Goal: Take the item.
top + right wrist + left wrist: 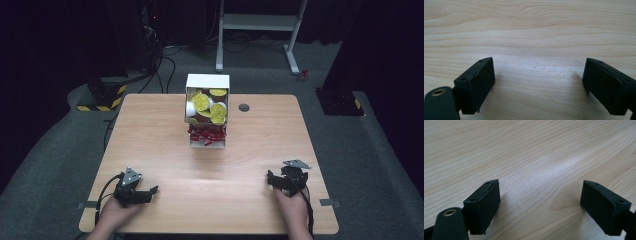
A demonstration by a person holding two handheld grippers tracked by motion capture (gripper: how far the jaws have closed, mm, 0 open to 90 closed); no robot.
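With bare tabletop (165, 150) lying between, the white box (207, 82) of partly hidden yellow-lidded cups (202, 102) is standing at upper centre, while the left hand-held gripper (150, 191) and right hand-held gripper (270, 181) are resting spread and empty at the lower corners.

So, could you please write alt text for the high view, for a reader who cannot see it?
A white box of yellow-lidded cups, with red items at its bottom, stands at the far middle of a wooden table. Near the front edge, a person's hands hold the left tongs and the right tongs, both empty.
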